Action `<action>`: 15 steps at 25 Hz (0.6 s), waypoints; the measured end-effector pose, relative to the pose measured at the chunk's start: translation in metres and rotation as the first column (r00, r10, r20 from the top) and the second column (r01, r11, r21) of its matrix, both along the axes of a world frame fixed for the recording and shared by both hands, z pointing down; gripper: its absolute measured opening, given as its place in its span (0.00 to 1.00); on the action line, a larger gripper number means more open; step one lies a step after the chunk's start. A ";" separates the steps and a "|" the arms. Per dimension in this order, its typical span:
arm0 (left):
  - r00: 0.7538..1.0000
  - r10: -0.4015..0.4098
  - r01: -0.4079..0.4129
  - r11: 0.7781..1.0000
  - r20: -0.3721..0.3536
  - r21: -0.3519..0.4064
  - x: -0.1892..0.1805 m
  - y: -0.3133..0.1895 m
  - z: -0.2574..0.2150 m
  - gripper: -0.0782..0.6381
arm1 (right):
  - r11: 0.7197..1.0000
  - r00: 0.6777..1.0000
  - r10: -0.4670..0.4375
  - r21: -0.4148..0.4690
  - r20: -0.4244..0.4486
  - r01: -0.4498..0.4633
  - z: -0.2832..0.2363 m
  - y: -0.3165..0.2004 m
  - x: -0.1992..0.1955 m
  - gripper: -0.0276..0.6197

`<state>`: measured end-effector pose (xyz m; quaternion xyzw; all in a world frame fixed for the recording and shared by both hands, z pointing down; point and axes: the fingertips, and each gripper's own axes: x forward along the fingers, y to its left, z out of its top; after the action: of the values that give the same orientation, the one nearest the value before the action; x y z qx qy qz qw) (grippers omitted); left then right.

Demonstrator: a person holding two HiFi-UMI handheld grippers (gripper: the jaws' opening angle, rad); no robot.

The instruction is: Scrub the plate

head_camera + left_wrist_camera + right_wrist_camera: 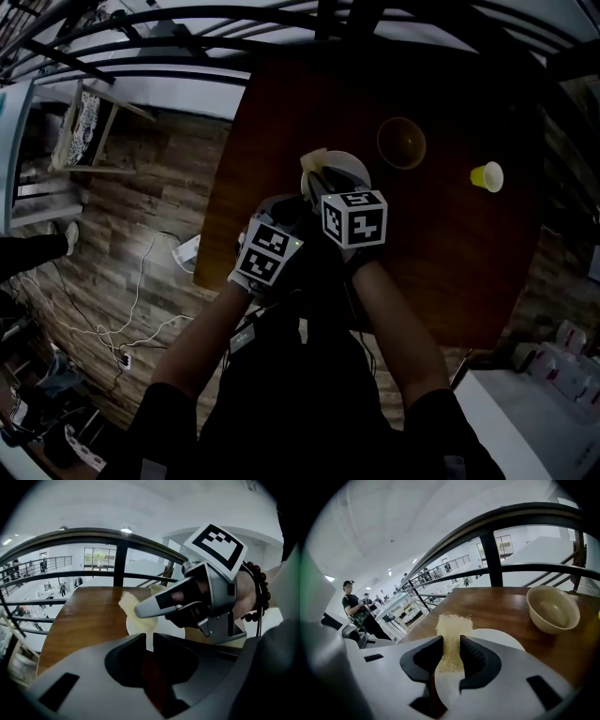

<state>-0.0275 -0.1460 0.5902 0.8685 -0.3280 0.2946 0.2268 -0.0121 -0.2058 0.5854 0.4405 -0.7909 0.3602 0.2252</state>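
Note:
A white plate (343,167) lies on the dark wooden table (441,272), just beyond both grippers. My left gripper (150,638) is shut on the plate's (140,626) near rim, which shows as a thin white strip between the jaws. My right gripper (451,641) is shut on a yellowish scrubbing pad (453,626), whose frayed top sticks out above the plate (499,638). In the left gripper view, the right gripper (140,609) presses the pad (127,603) onto the plate's far left part. The marker cubes (354,217) hide the jaws in the head view.
A beige bowl (401,142) (553,609) stands right of the plate, and a small yellow cup (487,176) further right. The table's left edge (217,197) drops to a wooden floor with cables (141,309). A dark railing (497,555) runs behind the table.

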 end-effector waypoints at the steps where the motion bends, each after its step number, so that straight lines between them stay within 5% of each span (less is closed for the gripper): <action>1: 1.000 0.004 -0.004 1.000 0.005 -0.002 0.001 -0.001 0.002 0.19 | 1.000 1.000 -0.002 -0.001 -0.004 0.002 0.002 -0.003 -0.002 0.24; 7: 0.999 0.022 -0.021 0.999 0.029 -0.030 0.010 -0.009 0.011 0.19 | 0.999 1.000 0.028 -0.016 -0.004 -0.028 0.006 -0.009 0.007 0.24; 15: 0.999 0.004 -0.001 0.996 0.034 -0.086 0.010 -0.012 0.020 0.19 | 0.976 0.977 0.213 -0.045 0.031 -0.212 0.002 -0.008 0.072 0.24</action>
<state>-0.0175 -0.1578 0.6099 0.8531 -0.3179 0.3236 0.2578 0.0602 -0.2143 0.5878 0.5112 -0.7355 0.4063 0.1805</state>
